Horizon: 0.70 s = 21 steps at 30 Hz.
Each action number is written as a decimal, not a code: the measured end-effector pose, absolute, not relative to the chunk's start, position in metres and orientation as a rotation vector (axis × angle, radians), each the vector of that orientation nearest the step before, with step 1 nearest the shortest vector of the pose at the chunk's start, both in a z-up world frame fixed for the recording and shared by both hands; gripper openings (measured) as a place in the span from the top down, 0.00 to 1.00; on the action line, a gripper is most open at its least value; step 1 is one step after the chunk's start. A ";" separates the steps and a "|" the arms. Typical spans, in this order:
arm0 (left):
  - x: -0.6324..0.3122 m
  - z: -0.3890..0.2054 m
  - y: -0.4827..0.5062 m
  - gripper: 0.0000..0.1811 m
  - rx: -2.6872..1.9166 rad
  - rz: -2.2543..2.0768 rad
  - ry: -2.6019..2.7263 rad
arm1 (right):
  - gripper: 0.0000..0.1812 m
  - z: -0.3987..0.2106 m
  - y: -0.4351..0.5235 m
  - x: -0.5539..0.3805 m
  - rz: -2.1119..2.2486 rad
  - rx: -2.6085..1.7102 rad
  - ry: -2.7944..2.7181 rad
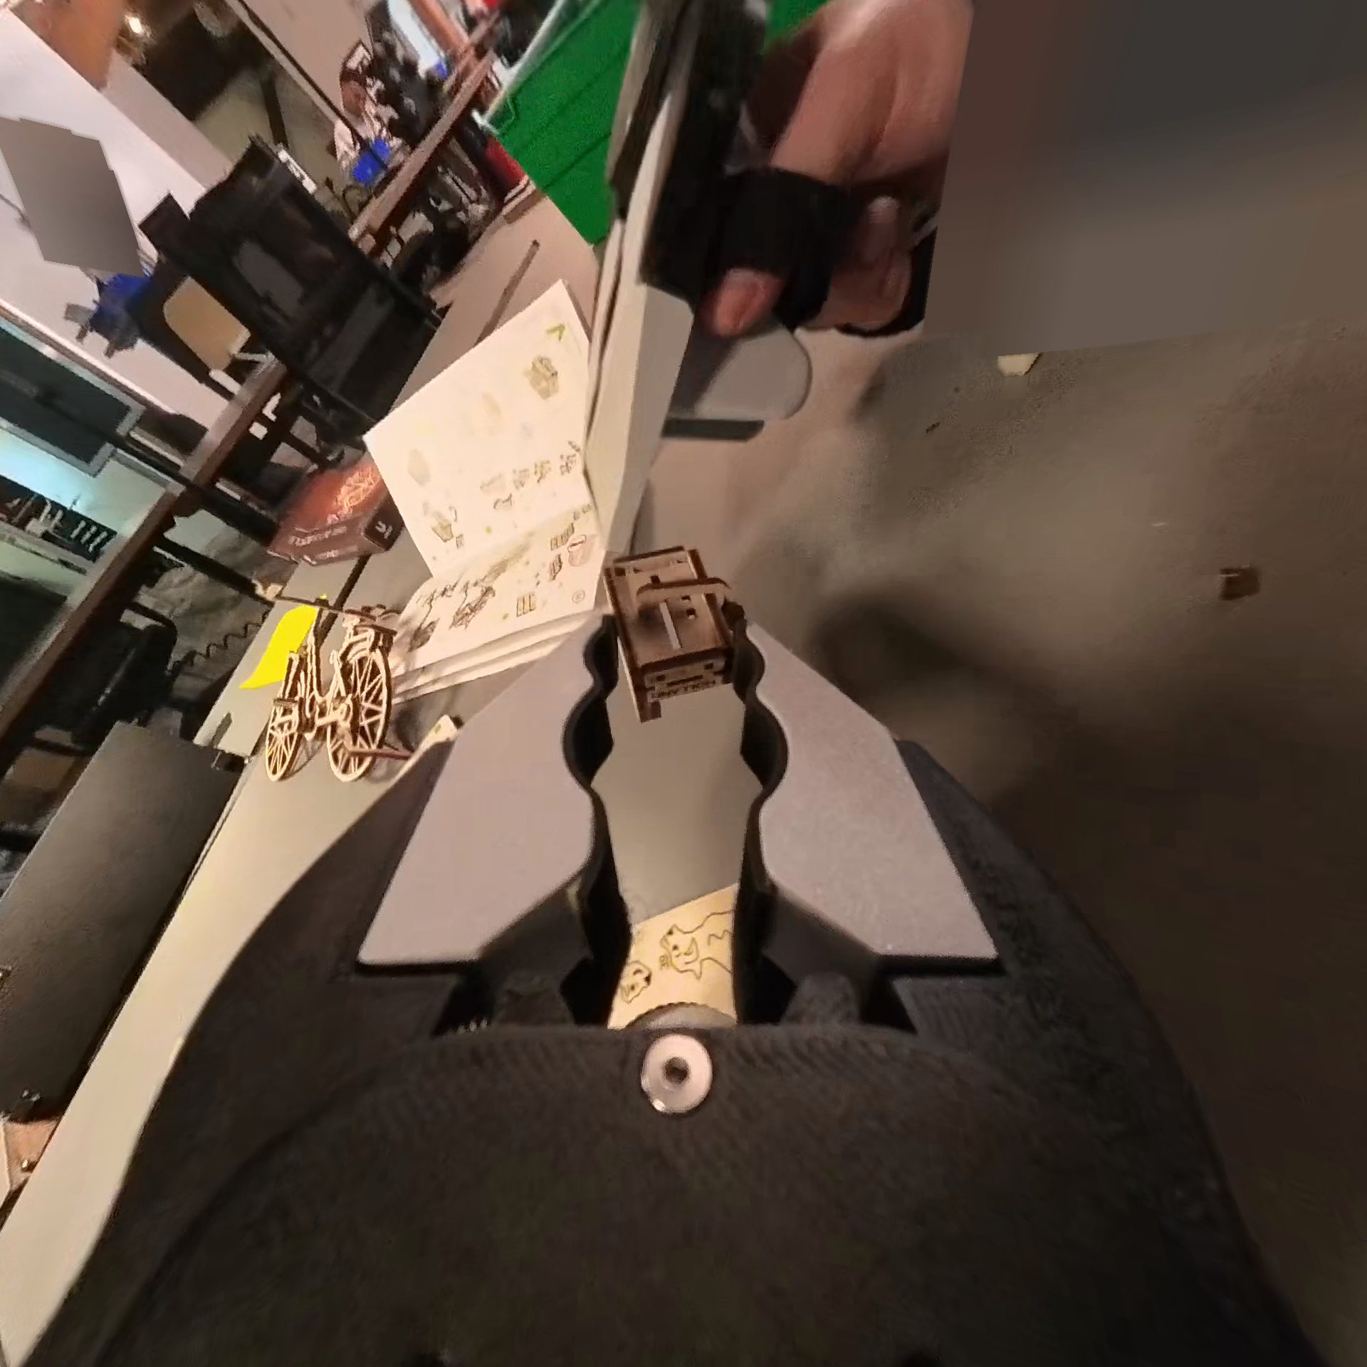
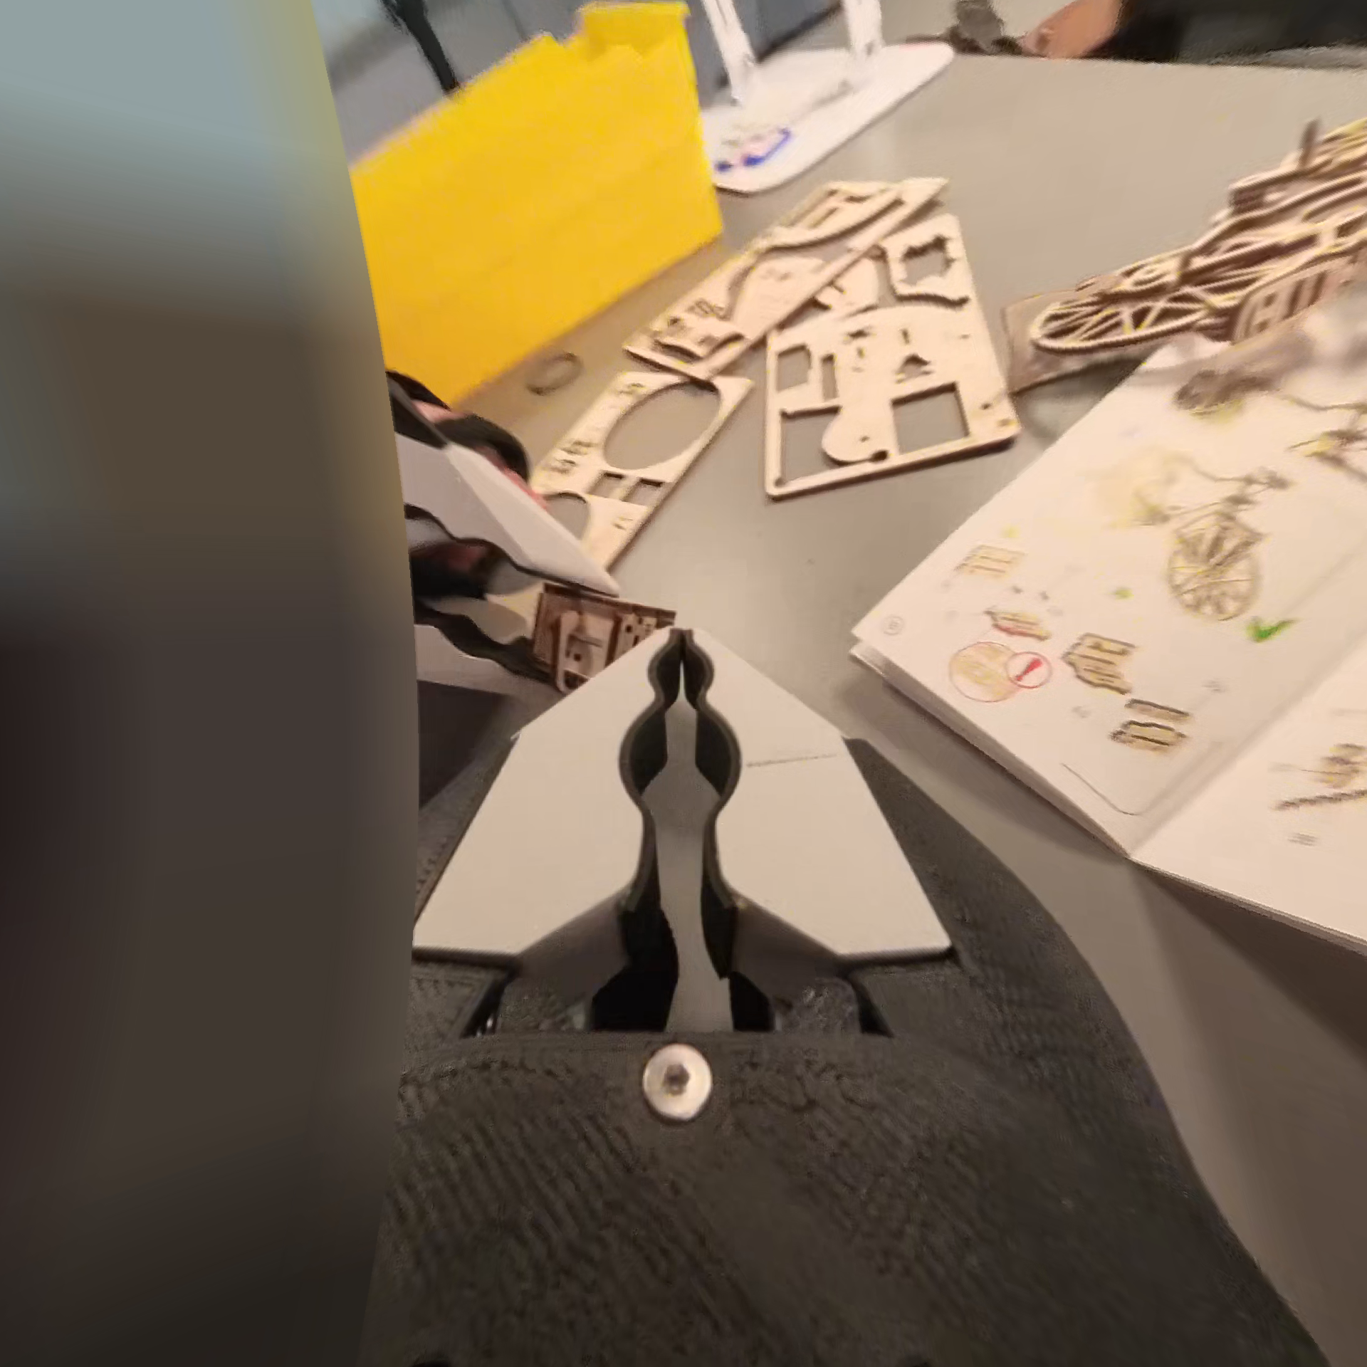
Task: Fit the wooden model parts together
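Note:
My left gripper (image 1: 673,640) is shut on a small box-shaped wooden sub-assembly (image 1: 669,629) and holds it at the fingertips above the table. In the right wrist view the same sub-assembly (image 2: 592,640) sits in the left gripper (image 2: 510,562), just left of my right gripper's tips. My right gripper (image 2: 682,651) is shut, its tips touching, with nothing visible between them. It also shows in the left wrist view (image 1: 629,355), above and behind the sub-assembly, held by a gloved hand (image 1: 799,222). Several punched-out wooden part sheets (image 2: 888,399) lie on the grey table (image 2: 740,562).
An open instruction booklet (image 2: 1109,629) lies at the right and also shows in the left wrist view (image 1: 503,503). A finished wooden bicycle (image 1: 333,703) stands left of it. A yellow box (image 2: 540,222), a white stand (image 2: 814,96), a small ring (image 2: 553,370) and a brown box (image 1: 340,518) are farther off. My left and right fingertips are right by each other.

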State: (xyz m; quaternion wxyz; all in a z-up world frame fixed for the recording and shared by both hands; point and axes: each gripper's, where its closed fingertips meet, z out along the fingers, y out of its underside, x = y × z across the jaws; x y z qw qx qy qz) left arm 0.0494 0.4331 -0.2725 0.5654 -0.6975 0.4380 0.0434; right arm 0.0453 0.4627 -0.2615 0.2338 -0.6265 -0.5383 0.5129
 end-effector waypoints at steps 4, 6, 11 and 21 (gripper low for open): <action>0.047 -0.281 0.437 0.84 -1.680 0.165 1.050 | 1.00 -0.278 0.462 0.041 1.109 -1.727 -1.530; 0.045 -0.285 0.439 0.84 -1.697 0.200 1.062 | 1.00 -0.283 0.462 0.039 1.031 -1.723 -1.530; 0.044 -0.286 0.441 0.84 -1.715 0.207 1.051 | 1.00 -0.283 0.466 0.037 0.842 -1.661 -1.531; 0.045 -0.287 0.440 0.84 -1.713 0.204 1.066 | 1.00 -0.286 0.465 0.036 0.803 -1.636 -1.552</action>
